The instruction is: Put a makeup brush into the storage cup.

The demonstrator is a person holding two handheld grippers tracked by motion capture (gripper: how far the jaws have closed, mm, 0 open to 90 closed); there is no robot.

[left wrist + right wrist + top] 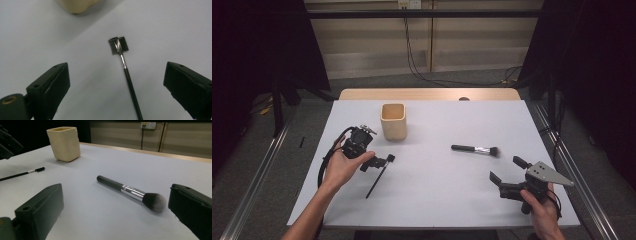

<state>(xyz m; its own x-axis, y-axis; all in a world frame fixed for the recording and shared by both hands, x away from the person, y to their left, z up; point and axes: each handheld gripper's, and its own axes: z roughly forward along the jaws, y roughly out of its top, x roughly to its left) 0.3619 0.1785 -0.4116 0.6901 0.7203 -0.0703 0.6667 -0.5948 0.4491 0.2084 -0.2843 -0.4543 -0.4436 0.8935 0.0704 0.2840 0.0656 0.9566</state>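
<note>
A thin black brow brush (378, 176) with a comb head (118, 45) lies on the white table (437, 200). My left gripper (373, 164) hovers just above its head end, open wide, and the handle (130, 85) runs between the jaws without touching them. A black powder brush (475, 149) with a silver ferrule lies at centre right, bristles (155, 202) to the right. My right gripper (506, 169) stands open just in front of it, empty. A cream square cup (393, 121) stands upright behind the left gripper.
The cream cup (64, 143) is the only tall thing on the table. The table's wooden far edge (429, 94) lies behind it. Metal rails (257, 175) run along both sides, and cables (422, 75) lie on the floor beyond.
</note>
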